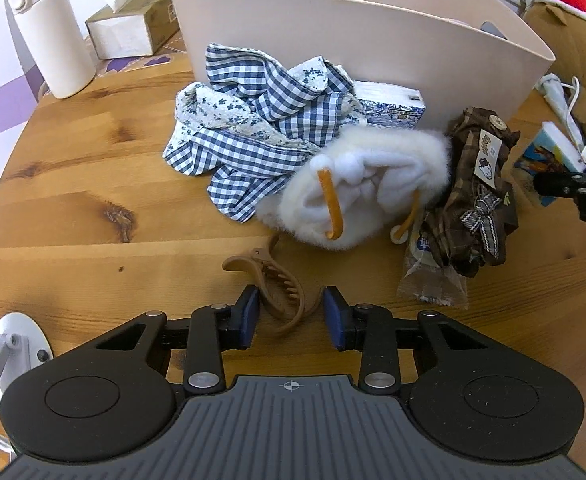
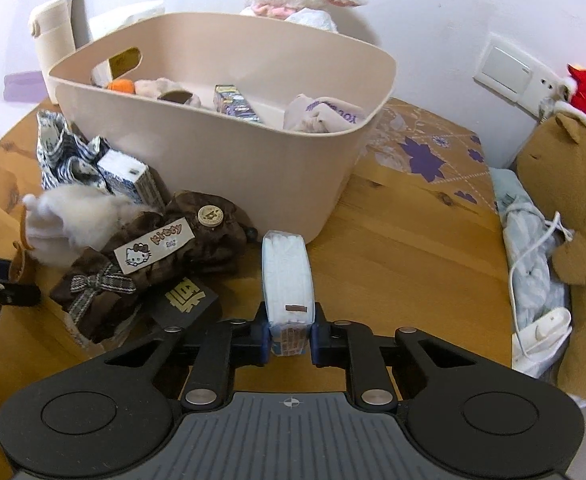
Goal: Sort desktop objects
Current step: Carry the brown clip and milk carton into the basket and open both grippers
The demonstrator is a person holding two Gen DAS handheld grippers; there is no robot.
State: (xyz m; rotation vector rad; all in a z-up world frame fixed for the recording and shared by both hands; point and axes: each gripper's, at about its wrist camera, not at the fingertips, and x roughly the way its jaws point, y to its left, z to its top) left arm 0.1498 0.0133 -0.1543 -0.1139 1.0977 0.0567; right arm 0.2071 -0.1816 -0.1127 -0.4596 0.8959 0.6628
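Observation:
In the left wrist view a brown hair claw clip [image 1: 283, 300] lies on the wooden table [image 1: 73, 220] between the blue pads of my left gripper [image 1: 292, 312], which touch it on both sides. My right gripper [image 2: 291, 334] is shut on the near end of a white and blue tissue pack [image 2: 287, 276] that stands on edge in front of the beige basket [image 2: 213, 160]. Beside it lie a brown plaid Hello Kitty pouch [image 2: 153, 256], a white fluffy pouch [image 1: 365, 192] with orange cords and a blue checked cloth [image 1: 261, 120]. The basket holds several small items.
A white bottle [image 1: 49, 32] and a cardboard tissue box [image 1: 133, 28] stand at the back left. A blue-white carton [image 1: 393, 104] leans on the basket. A snack wrapper [image 1: 429, 276] and a black card [image 2: 185, 300] lie near the pouch. A power strip [image 2: 541, 328] and a brown plush [image 2: 565, 184] sit at right.

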